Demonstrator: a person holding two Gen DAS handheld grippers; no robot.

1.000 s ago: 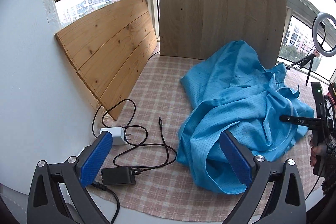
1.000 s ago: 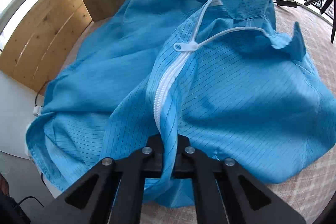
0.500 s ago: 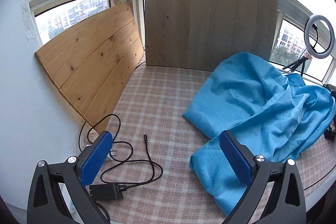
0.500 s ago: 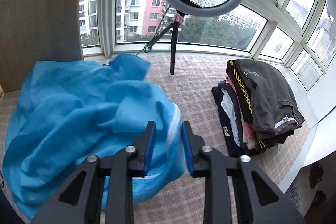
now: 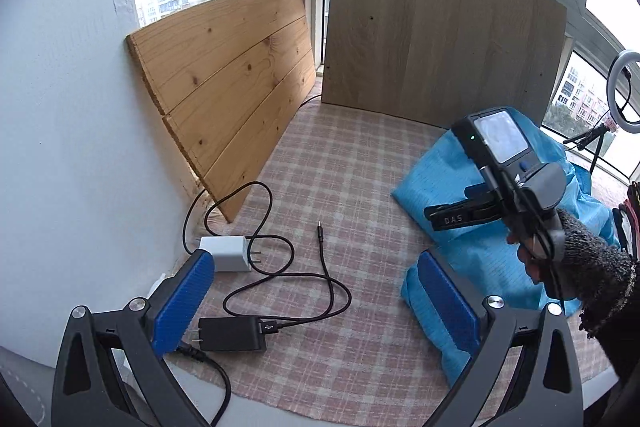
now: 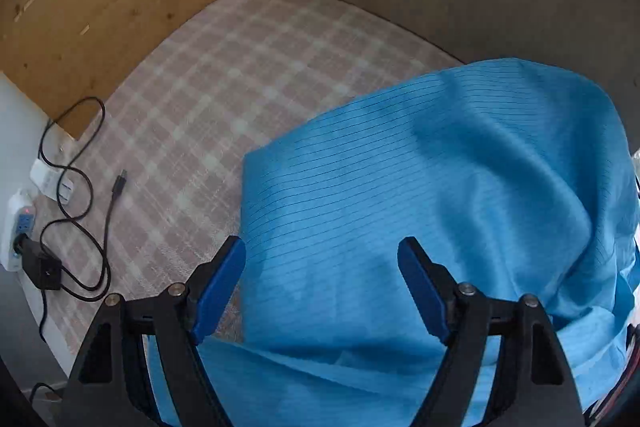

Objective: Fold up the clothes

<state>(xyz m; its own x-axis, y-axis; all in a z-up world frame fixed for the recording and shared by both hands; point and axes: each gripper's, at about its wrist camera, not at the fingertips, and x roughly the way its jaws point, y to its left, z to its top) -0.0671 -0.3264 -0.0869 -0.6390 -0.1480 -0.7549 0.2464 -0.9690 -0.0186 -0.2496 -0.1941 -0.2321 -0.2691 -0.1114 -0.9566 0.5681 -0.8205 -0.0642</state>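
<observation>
While my right hand-held gripper (image 6: 322, 287) hangs directly over the blue zip-up garment (image 6: 440, 195) with its jaws spread wide and nothing between them, my left hand-held gripper (image 5: 316, 301) sits off to the side, equally wide and empty, above the bare checked cloth of the tabletop (image 5: 352, 163). From the left one the garment lies to the right and slightly ahead, its nearest fold just beside the right-hand blue pad (image 5: 448, 303); from the right one the fabric is straight below and spreads forward and to the right. I judge the heap runs roughly from the near tabletop edge back toward the upright board (image 5: 440, 35), though it is too crumpled for a clean long axis. So the right is the nearer tool, and I'd expect it to take an edge first. Counting: one blue garment, two hand-held grippers, two wooden boards, one white charger (image 5: 226, 253), one black adapter (image 5: 232, 333) with its cable, one ring light (image 5: 624, 87)
</observation>
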